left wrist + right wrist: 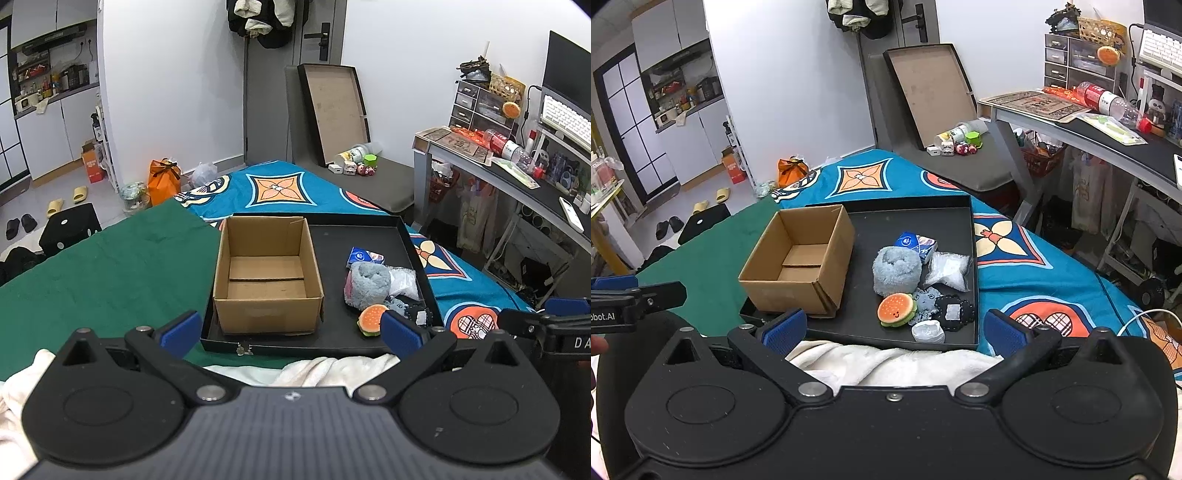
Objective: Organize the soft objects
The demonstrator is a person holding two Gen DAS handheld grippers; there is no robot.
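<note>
Fingers of left gripper and right gripper: spread wide, holding nothing.
Black tray held a cardboard box, burger toy and fluffy blue roll.

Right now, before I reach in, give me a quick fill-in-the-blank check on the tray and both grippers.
1. The cardboard box on the black tray holds ____.
2. The burger toy lies directly in front of the fluffy ____ plush.
3. Both the left gripper and right gripper have their jaws ____.

Missing words: nothing; blue; open
</note>
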